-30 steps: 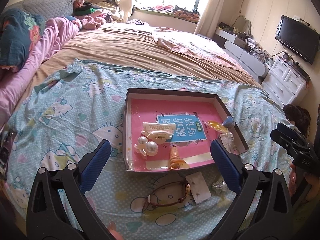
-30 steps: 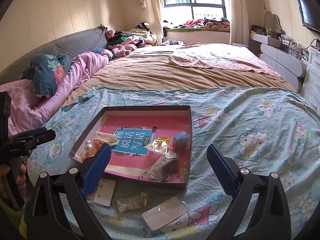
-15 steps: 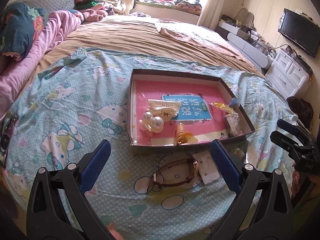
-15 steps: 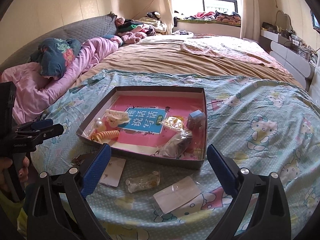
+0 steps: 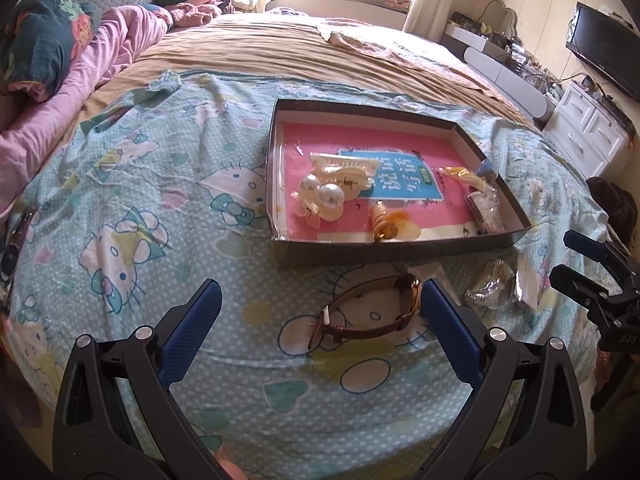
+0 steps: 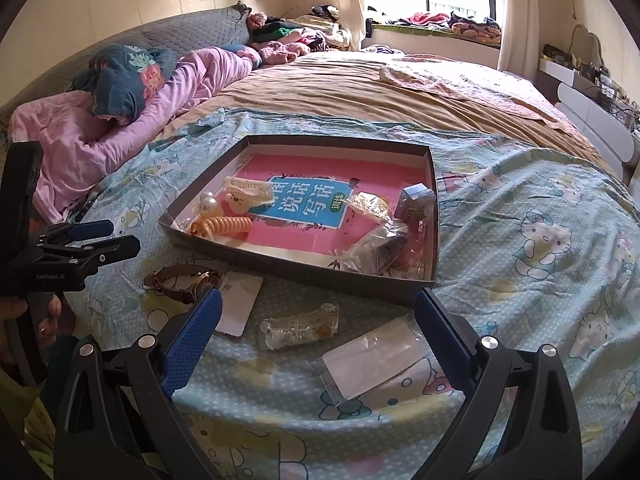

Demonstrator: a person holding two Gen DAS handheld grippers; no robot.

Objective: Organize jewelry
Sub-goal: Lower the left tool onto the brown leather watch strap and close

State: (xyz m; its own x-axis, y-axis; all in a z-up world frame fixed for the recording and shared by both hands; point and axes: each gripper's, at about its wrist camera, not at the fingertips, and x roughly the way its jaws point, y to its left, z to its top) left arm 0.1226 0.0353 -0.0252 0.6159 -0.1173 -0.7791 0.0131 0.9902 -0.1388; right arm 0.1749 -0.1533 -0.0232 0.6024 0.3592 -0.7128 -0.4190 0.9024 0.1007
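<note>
A shallow dark box (image 5: 400, 246) (image 6: 304, 276) with a pink floor lies on the Hello Kitty sheet. It holds a cream hair claw (image 5: 344, 168), pearl clips (image 5: 324, 196), an orange coil tie (image 6: 228, 225) and bagged items (image 6: 376, 248). A brown-strap watch (image 5: 372, 312) (image 6: 180, 280) lies in front of the box, between the tips of my left gripper (image 5: 320, 312), which is open and empty. My right gripper (image 6: 316, 316) is open and empty over a clear bagged trinket (image 6: 300, 326). A white card (image 6: 240, 304) and a clear pouch (image 6: 372, 356) lie nearby.
The bed's front edge is just below both grippers. Pink bedding and a blue pillow (image 6: 120, 76) lie at the left. A white dresser (image 5: 592, 140) and TV (image 5: 608, 48) stand at the right. A crumpled bag (image 5: 492, 288) lies right of the watch.
Both grippers have drawn back and lower toward the bed's front edge. The box now looks farther away, and the watch sits between the left fingertips. Both stay open.
</note>
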